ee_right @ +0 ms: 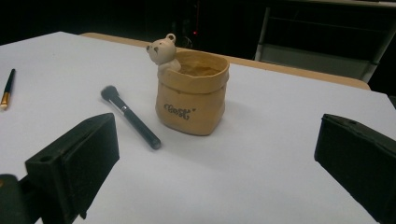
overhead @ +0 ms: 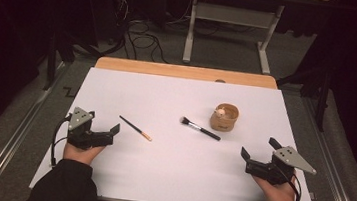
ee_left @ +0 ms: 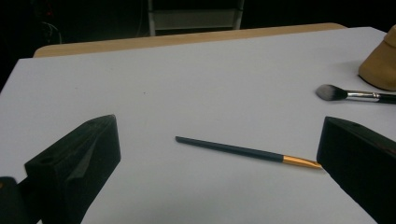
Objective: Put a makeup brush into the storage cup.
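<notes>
White table covering point(overhead: 169, 170) carries all items. We note the slim gold-tipped brush point(ee_left: 247, 152) lying flat just ahead of the left gripper point(overhead: 115, 133), jaws spread, presumably to straddle it. Right gripper point(overhead: 257, 151), also spread, faces the makeup brush point(ee_right: 130, 119) beside the bear pot point(ee_right: 194, 95). Ample open surface surrounds both; edges well apart.
</notes>
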A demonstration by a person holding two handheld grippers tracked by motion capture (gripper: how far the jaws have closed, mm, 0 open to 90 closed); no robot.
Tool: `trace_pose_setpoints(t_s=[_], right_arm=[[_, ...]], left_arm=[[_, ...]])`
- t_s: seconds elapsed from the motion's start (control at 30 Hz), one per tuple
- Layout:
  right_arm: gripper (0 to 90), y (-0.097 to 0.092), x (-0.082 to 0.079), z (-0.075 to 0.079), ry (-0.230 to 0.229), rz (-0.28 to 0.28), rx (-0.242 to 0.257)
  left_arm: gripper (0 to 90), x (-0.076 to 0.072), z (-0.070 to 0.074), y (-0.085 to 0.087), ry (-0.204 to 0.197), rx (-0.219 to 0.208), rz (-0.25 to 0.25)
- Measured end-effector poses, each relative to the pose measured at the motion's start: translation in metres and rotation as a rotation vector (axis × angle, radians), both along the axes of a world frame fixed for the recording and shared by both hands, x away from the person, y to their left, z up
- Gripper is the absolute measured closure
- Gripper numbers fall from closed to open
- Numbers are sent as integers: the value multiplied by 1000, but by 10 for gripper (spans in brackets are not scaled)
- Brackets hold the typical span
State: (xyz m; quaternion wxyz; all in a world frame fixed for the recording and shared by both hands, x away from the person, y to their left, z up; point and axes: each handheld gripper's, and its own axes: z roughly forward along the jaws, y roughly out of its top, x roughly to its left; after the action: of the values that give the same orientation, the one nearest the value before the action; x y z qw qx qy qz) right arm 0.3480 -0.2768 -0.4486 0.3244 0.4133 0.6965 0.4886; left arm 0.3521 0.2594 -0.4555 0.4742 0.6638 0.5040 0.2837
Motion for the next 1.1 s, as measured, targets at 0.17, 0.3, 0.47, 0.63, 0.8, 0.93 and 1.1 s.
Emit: trace_pose_setpoints(t_s=[0.17, 0.3, 0.47, 0.63, 0.8, 0.93, 1.1], right_arm=[[6, -1, -1, 0, 2, -5, 4], [6, 0, -1, -1, -1, -6, 3], [6, 0, 1, -1, -1, -9, -1], [6, 1, 6, 0, -2, -1, 4], [6, 2, 3, -1, 0, 5, 17], [6, 1, 2, 0, -4, 3, 20], [6, 0, 0, 0, -1, 2, 24]], left_arm=[[5, -2, 2, 5, 2, -11, 9], [7, -2, 2, 5, 14, -13, 2], [22, 4, 4, 5, 80, -31, -32], [22, 10, 14, 5, 133, -14, -8], [22, 14, 23, 4, 210, -19, -5], [22, 17, 24, 4, 295, -36, -6], [22, 19, 26, 7, 360, -32, 2]])
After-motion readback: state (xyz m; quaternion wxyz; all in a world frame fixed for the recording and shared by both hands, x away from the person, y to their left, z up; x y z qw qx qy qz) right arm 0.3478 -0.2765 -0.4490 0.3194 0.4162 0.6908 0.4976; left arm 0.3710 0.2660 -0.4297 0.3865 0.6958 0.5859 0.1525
